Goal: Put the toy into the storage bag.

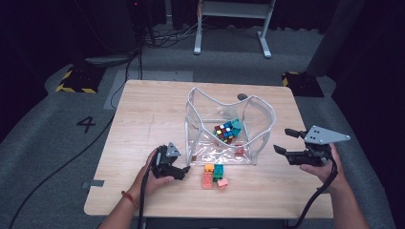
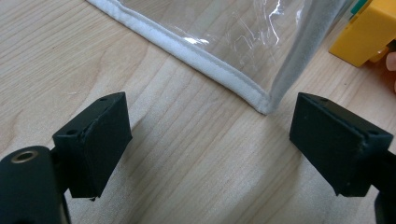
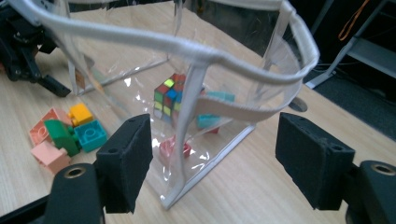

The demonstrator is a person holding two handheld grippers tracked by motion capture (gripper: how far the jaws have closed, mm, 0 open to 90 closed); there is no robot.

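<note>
A clear plastic bag (image 1: 186,124) with white trim stands open in the middle of the table. Inside it lie a colour cube (image 1: 223,132), teal blocks (image 1: 236,125) and a red brick (image 1: 239,150). Just in front of the bag sits a cluster of loose bricks: orange (image 1: 209,168), teal-green (image 1: 218,171) and pink (image 1: 207,180). My left gripper (image 1: 185,168) rests low on the table, open, its jaws either side of the bag's near-left corner (image 2: 261,100) with nothing between them. My right gripper (image 1: 284,141) is open at the bag's right side, facing a vertical seam (image 3: 187,116).
The wooden table (image 1: 143,109) has bare room to the left of and behind the bag. A small dark disc (image 1: 242,96) lies behind the bag. Beyond the table are grey floor, cables and a white frame's legs (image 1: 197,33).
</note>
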